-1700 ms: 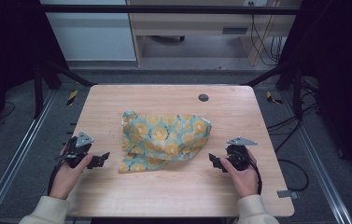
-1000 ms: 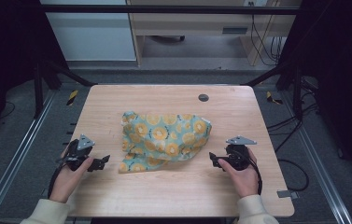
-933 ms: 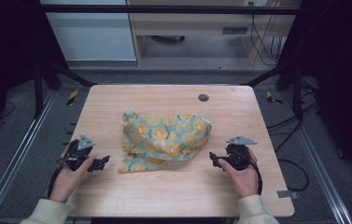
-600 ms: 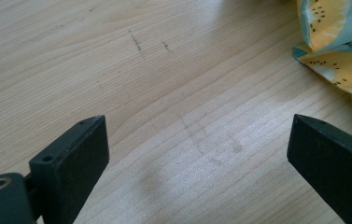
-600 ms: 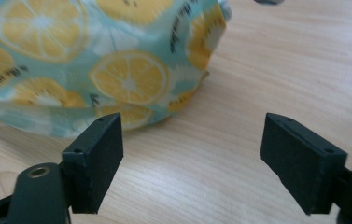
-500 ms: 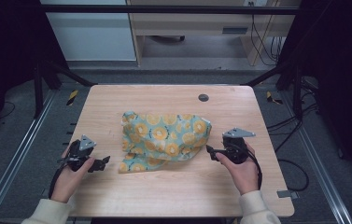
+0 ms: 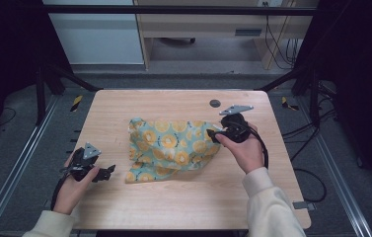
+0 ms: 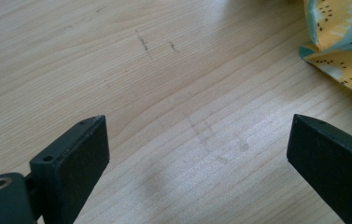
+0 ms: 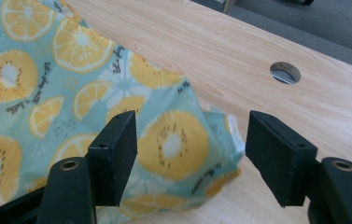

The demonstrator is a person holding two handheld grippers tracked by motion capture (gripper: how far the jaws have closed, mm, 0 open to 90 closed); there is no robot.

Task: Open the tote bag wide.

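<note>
Counted: one cloth [image 7: 173, 148], teal with orange citrus-slice print, crumpled at frame centre. One wooden table [image 7: 139, 106]. One round hole [image 7: 215, 103] in tabletop, upper centre. Two hand-held grippers: left gripper [image 7: 105, 173] at lower left, right gripper [image 7: 215, 136] right of centre. Two hands, two pale sleeves along bottom edge.

right gripper [image 9: 190, 156] jaws spread over the citrus-print cloth [image 9: 71, 102] corner, table hole [image 9: 285, 73] beyond

crumpled teal cloth [image 7: 173, 145] printed with orange and lemon slices, lying mid-table, edges rumpled
</note>
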